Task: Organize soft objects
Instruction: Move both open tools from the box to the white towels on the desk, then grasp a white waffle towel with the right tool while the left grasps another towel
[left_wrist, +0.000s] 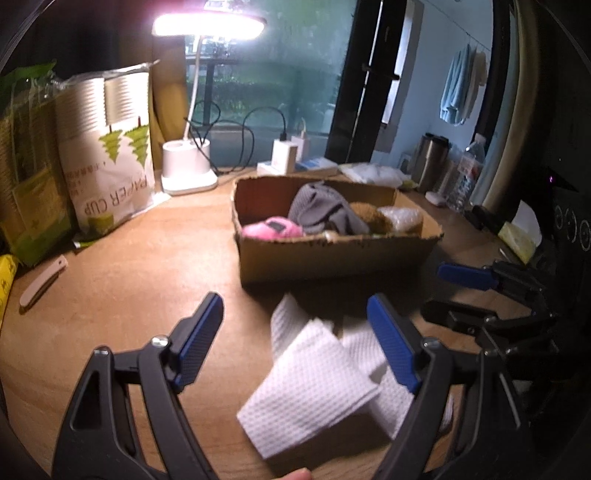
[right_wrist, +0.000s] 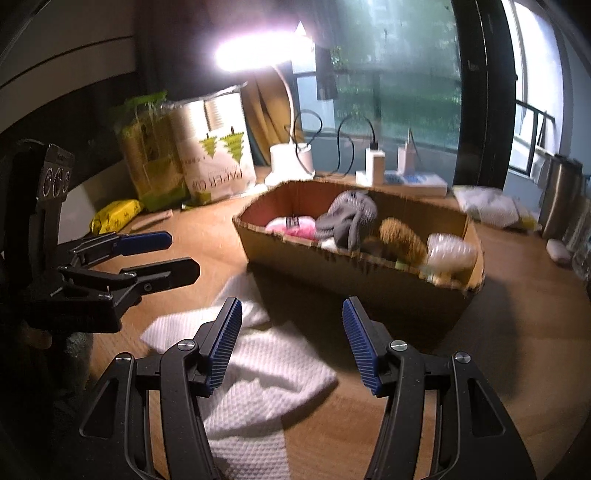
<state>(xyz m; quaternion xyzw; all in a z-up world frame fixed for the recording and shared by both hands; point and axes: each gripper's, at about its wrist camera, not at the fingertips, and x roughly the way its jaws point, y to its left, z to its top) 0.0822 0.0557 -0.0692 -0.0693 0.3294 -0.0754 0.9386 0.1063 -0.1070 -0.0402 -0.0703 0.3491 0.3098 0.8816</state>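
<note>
Both grippers (left_wrist: 295, 325) (right_wrist: 291, 314) gape empty over white cloth (left_wrist: 314, 384) on lamplit wooden desk (left_wrist: 147, 258).

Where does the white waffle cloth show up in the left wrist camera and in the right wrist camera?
Left wrist view: white waffle cloth lies bottom centre, on the wooden table in front of the cardboard box.
Right wrist view: cloth lies bottom centre-left, before the same box.
Shared landmark: the cardboard box.
</note>
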